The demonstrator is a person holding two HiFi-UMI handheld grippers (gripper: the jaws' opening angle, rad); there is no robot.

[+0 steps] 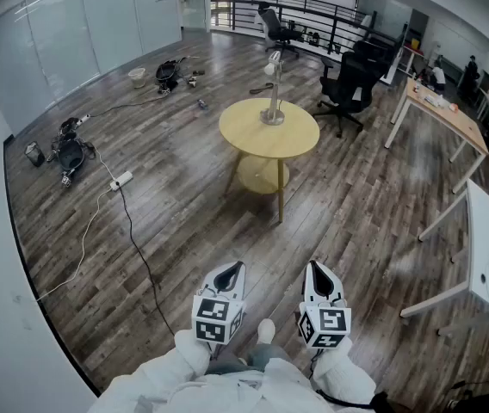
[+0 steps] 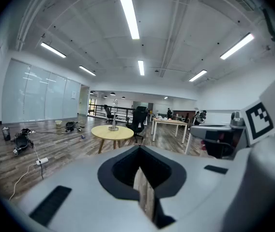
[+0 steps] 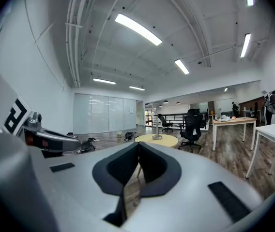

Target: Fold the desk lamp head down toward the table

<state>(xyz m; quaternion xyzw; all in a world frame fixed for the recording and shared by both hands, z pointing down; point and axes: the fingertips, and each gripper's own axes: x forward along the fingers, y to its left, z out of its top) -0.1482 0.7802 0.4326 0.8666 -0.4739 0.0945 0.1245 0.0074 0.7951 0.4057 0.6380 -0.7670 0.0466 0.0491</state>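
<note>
- The person's white sleeves (image 1: pixel 227 385) show at the bottom edge of the head view, with both hands held forward, side by side.
- The left tongs (image 1: pixel 232 270) are closed: in the left gripper view their dark pads meet at the tip (image 2: pixel 140 148) and nothing is between them. Only wood floor shows through the slit lower down.
- The right tongs (image 1: pixel 317 269) are also closed and empty. In the right gripper view the pads touch along the middle line (image 3: pixel 138 146).
- Both tongs hang in the air above the plank floor (image 1: pixel 184 231), well apart from the task's thing, and they point toward it.
- A white power strip (image 1: pixel 121 180) lies on the floor to the left, with a dark cable running from it toward the person.
- Farther on is the round counter (image 1: pixel 249 136), which has a yellow top on wooden legs and a lower shelf. Both gripper views show it straight ahead (image 2: pixel 112 133) (image 3: pixel 157 139).
- The desk lamp (image 1: pixel 272 101) stands upright near the far edge of that counter, on a round metal base. Its head is raised at the top of the arm, not folded down. It shows small in each gripper view (image 2: pixel 114 123) (image 3: pixel 156 124).
- A black office chair (image 1: pixel 348 80) stands just beyond the counter to the right.
- A long counter (image 1: pixel 447 114) with a wooden top, carrying small items, runs along the right side.
- A dark railing (image 1: pixel 313 11) closes the far end of the room.
</note>
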